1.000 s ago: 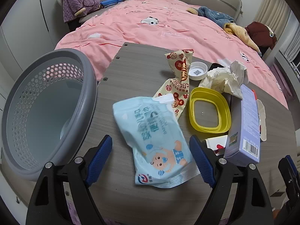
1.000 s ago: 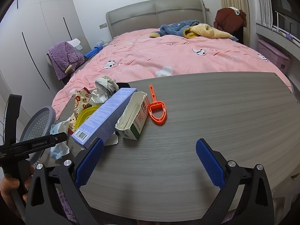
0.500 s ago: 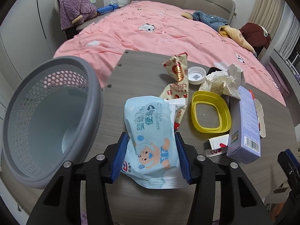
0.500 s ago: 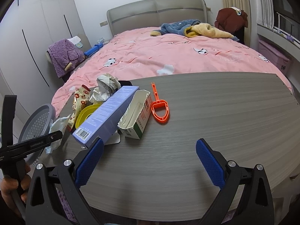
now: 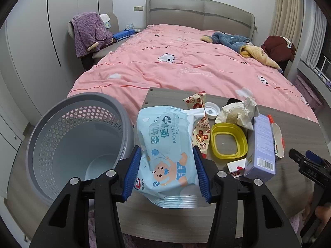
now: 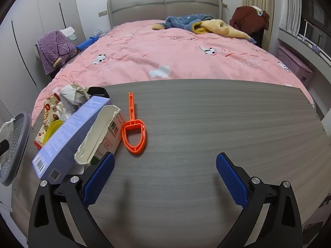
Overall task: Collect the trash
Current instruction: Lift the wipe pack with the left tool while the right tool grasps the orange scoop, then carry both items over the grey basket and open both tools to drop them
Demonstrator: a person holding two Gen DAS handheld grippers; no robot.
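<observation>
Left wrist view: the left tongs (image 5: 166, 172) pinch a blue wipes pack (image 5: 167, 150) by its lower half, raised over the tabletop (image 5: 293, 132) edge just beside the grey basket (image 5: 68, 144). The pack hides part of a patterned wrapper (image 5: 199, 132); the yellow lid (image 5: 228, 143), crumpled paper (image 5: 238, 112) and purple box (image 5: 261, 150) lie to its right. The right tongs (image 6: 164, 178) are spread wide over bare tabletop, holding nothing, near an orange scoop (image 6: 133, 134). A carton (image 6: 101, 136) leans on the box, its print hard to read.
</observation>
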